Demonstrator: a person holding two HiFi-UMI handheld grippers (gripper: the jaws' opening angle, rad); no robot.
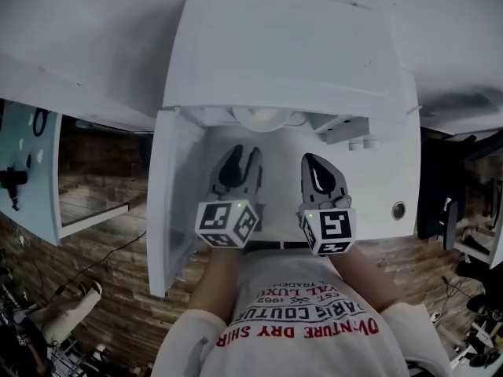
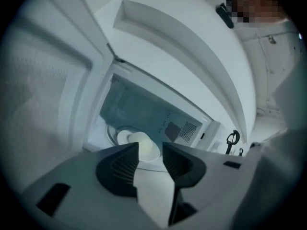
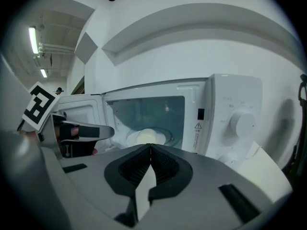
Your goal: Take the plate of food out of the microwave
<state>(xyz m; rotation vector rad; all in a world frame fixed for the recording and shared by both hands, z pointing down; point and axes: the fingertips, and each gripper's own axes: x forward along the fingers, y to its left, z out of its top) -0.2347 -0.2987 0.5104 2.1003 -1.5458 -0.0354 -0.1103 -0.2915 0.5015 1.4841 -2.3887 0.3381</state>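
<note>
The white microwave [image 1: 291, 53] stands with its door [image 1: 174, 195] swung open to the left. Inside, a white plate with pale food [image 3: 146, 137] sits on the turntable; it also shows in the left gripper view, plate [image 2: 141, 145], seen through the gap between the jaws. My left gripper [image 1: 244, 154] is open and empty, a short way in front of the opening. My right gripper [image 1: 313, 160] is beside it on the right, also outside the cavity; in the right gripper view the right gripper [image 3: 150, 146] has its jaws shut together on nothing.
The control panel with a round knob [image 3: 242, 122] is to the right of the cavity. The open door [image 2: 43, 90] walls off the left side. A white counter [image 1: 377, 179] carries the microwave. A teal cabinet [image 1: 31, 171] stands at far left over wooden floor.
</note>
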